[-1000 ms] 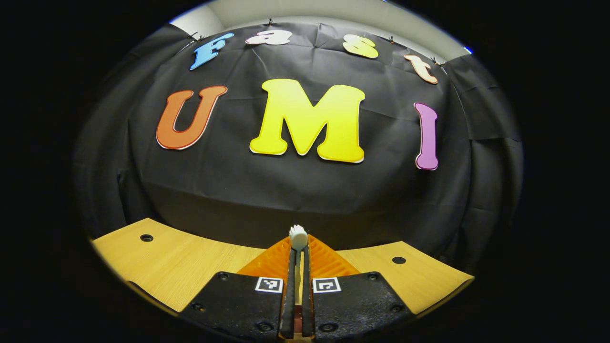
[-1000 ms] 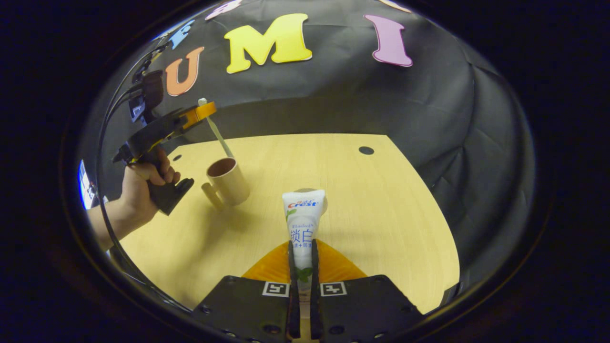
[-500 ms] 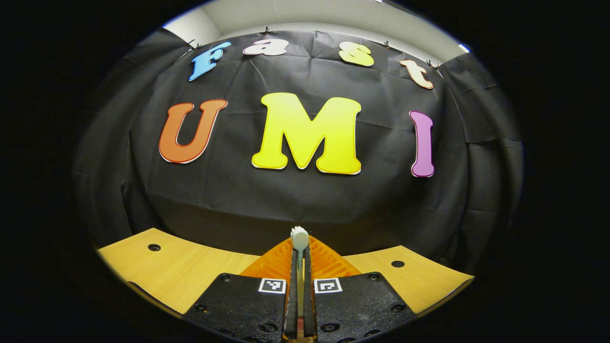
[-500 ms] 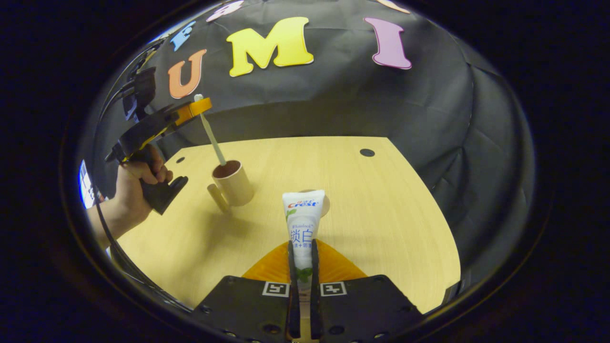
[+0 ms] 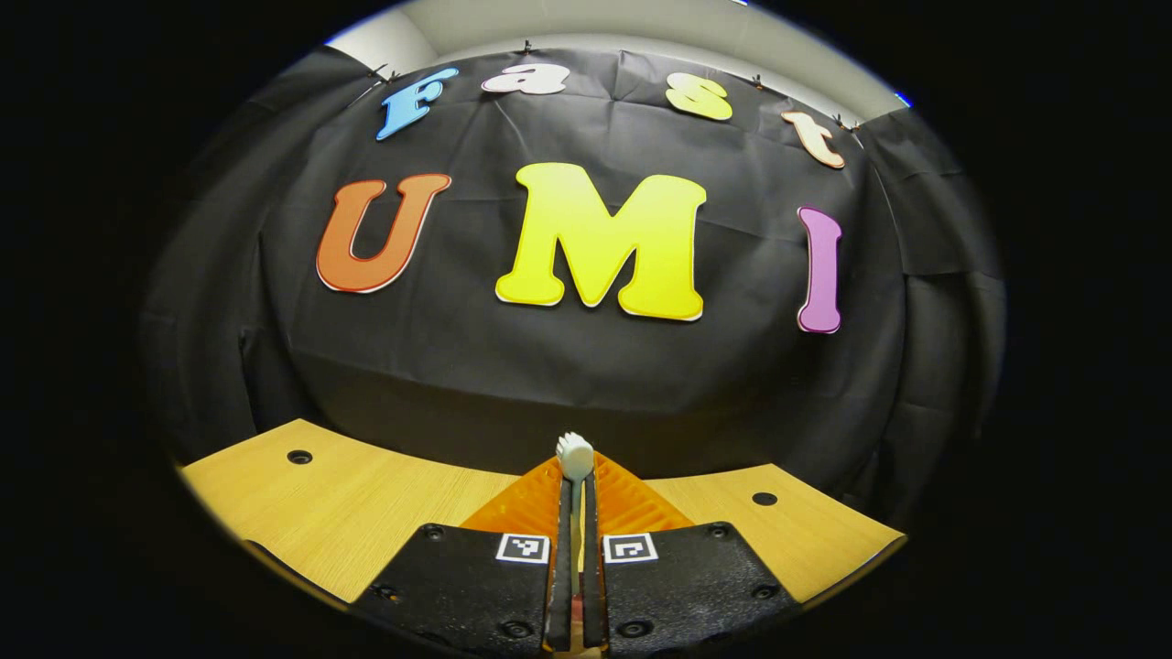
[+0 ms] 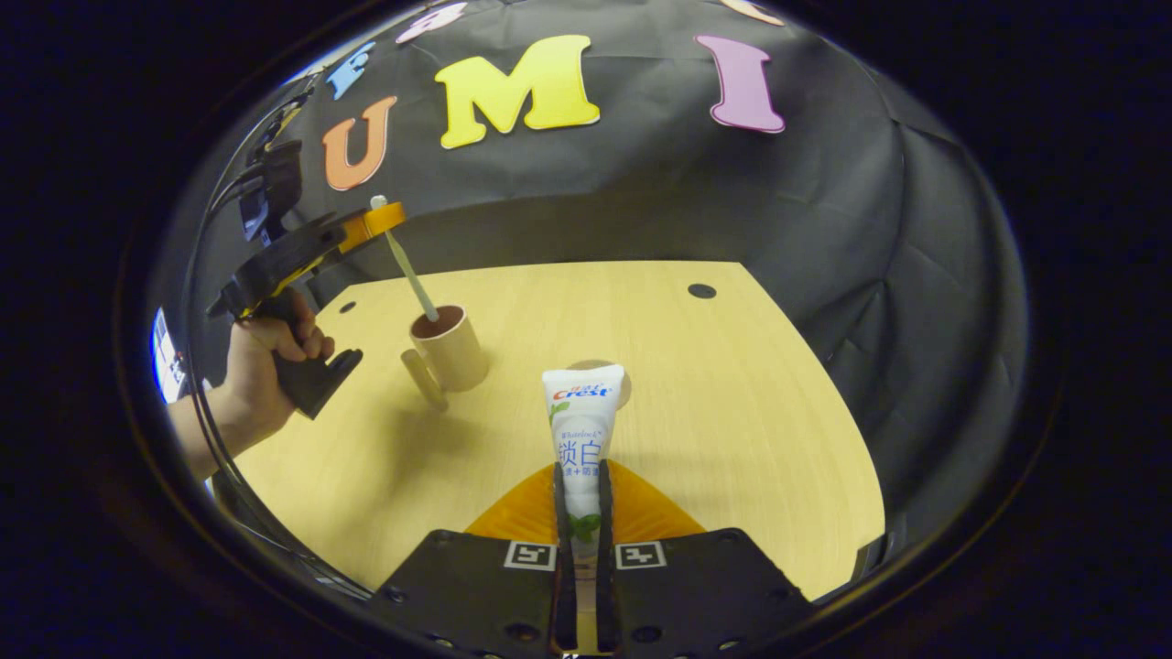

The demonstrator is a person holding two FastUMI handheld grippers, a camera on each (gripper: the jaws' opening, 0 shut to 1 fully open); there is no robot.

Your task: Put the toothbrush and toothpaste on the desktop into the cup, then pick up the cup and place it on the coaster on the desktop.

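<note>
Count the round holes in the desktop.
2 holes in the desktop: one near the far right edge, one at the far left, behind the cup. Others may be hidden.

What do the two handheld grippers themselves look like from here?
The right gripper has a black body with two square black-and-white markers and ribbed orange panels. The left gripper is black with a pistol-style handle, dark cables at its rear, and similar markers in its own view.
</note>
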